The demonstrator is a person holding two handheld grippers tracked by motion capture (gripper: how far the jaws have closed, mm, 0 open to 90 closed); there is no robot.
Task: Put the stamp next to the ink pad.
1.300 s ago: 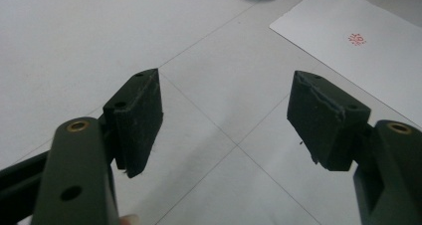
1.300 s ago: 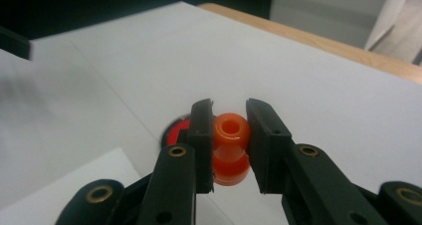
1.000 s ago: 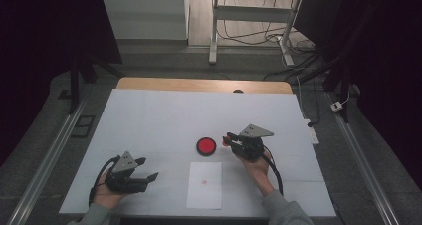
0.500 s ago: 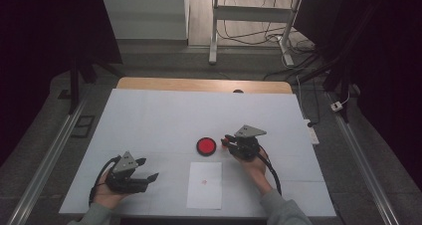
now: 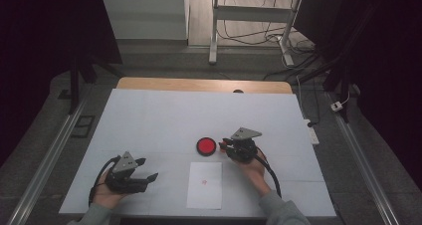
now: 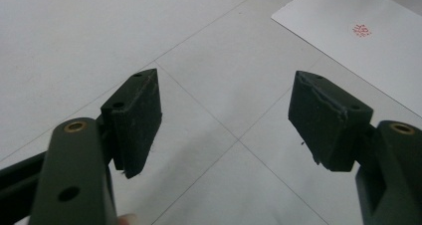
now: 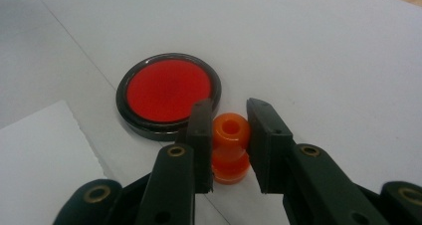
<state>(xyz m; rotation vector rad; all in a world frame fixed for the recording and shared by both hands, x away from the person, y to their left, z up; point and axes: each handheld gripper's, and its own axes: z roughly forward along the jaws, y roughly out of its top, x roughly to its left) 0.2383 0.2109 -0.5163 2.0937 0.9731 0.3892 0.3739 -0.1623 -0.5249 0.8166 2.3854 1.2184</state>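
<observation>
Fig. legend, near to far. Lower left of the high view: the left gripper (image 5: 149,176) lay on the table (image 5: 164,115) in the person's hand, jaws apart w/ nothing between them; in the left gripper view the two black pads (image 6: 137,120) framed bare tabletop, so this hand was probably parked as a spare, ready to steady the sheet if needed.

Lower centre: a white paper sheet (image 5: 205,184) lay flat, one small red mark (image 5: 204,182) near its middle, also seen at the upper right of the left gripper view (image 6: 361,30). Sheet sat between the two hands, prob. so either could reach it.

Centre right: the right gripper (image 5: 223,145) was clamped on an orange stamp (image 7: 230,148). In the right gripper view, lower centre, the jaws pinched the stamp's waisted handle from both sides, the hole in its top facing the camera; a grip at the narrow waist likely kept it from slipping up or down. Whether its base touched the table cannot be told.

Just beyond, centre of the high view: a round red ink pad (image 5: 206,146) in a dark rim, lid off, just beside the stamp (image 7: 168,90). Judgement: pad placed close to the sheet to keep the inking-to-stamping move short; stamp was near the pad, not over the sheet.
</observation>
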